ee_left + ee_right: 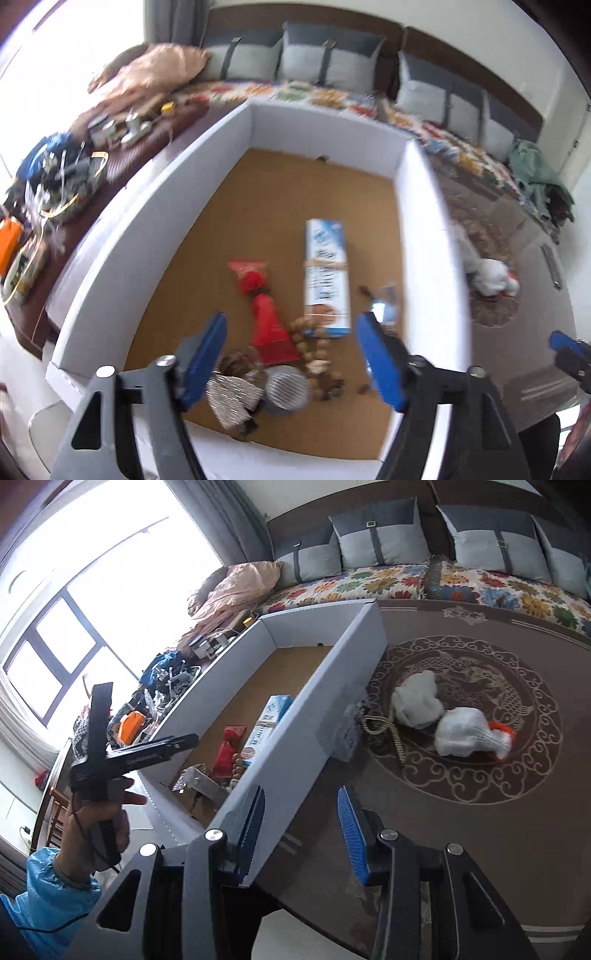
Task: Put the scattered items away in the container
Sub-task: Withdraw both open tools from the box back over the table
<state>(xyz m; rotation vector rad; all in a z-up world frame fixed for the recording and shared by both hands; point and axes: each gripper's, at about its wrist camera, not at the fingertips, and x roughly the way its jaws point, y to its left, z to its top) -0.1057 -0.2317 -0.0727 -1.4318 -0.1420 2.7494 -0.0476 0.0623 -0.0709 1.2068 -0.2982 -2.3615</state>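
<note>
A white cardboard box [325,122] with a brown floor stands on the table; it also shows in the right wrist view [317,709]. Inside lie a blue-white carton [327,273], a red packet [266,325], a wooden bead string [314,350] and silvery items [288,391]. My left gripper [291,362] is open and empty above the box's near end. My right gripper [301,834] is open and empty beside the box's right wall. Outside on the table lie two white gloves [417,698] [465,734], a gold cord [391,731] and a clear bag [349,731].
The brown table [480,830] has a round ornament pattern. A sofa with grey cushions [376,542] and a flowered cover runs behind. A cluttered side table [55,177] stands left of the box. The left gripper and hand show in the right wrist view [107,753].
</note>
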